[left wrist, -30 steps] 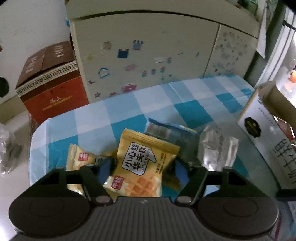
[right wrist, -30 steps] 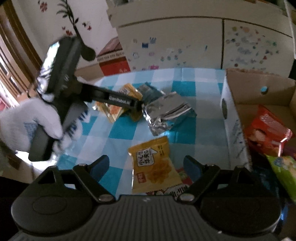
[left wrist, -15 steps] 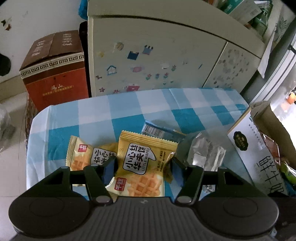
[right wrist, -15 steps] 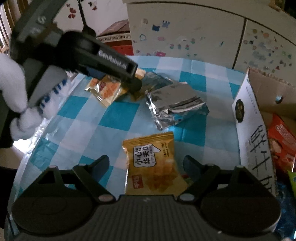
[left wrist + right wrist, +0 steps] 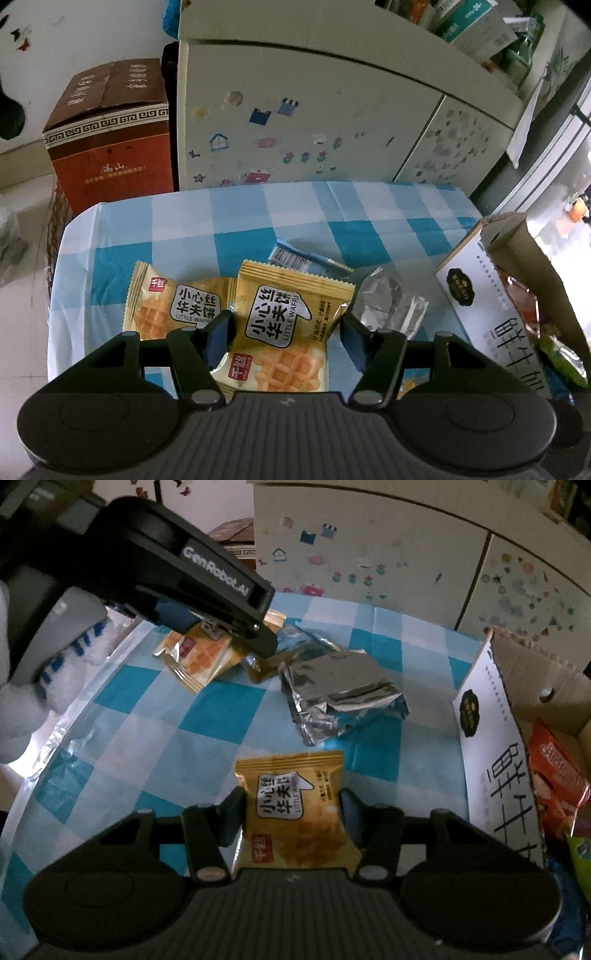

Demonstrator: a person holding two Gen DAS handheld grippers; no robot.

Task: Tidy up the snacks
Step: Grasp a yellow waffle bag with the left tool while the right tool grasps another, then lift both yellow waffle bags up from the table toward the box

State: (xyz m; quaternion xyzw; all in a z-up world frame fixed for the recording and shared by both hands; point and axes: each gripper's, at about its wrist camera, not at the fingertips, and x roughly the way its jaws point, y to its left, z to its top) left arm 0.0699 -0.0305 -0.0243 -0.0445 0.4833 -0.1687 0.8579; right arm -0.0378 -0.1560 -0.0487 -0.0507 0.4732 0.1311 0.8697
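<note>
My left gripper (image 5: pixel 286 328) is shut on a yellow waffle packet (image 5: pixel 288 325) and holds it above the blue checked table (image 5: pixel 258 221). A second yellow waffle packet (image 5: pixel 173 301) lies on the cloth just left of it. My right gripper (image 5: pixel 291 814) has its jaws close around another yellow waffle packet (image 5: pixel 295 808) near the table's front edge. A crumpled silver foil packet (image 5: pixel 340 694) lies in the middle. A blue packet (image 5: pixel 303 258) lies behind the held one. The left gripper body also shows in the right wrist view (image 5: pixel 177 576).
An open white cardboard box (image 5: pixel 495 746) with red and green snack bags (image 5: pixel 557 775) stands at the table's right. A cream cabinet with stickers (image 5: pixel 314 122) is behind the table. A red-brown carton (image 5: pixel 110 136) sits on the floor at the left.
My left gripper has lifted and pulled back with its waffle packet, uncovering the second packet. My right gripper has moved forward and its jaws have narrowed around the near waffle packet.
</note>
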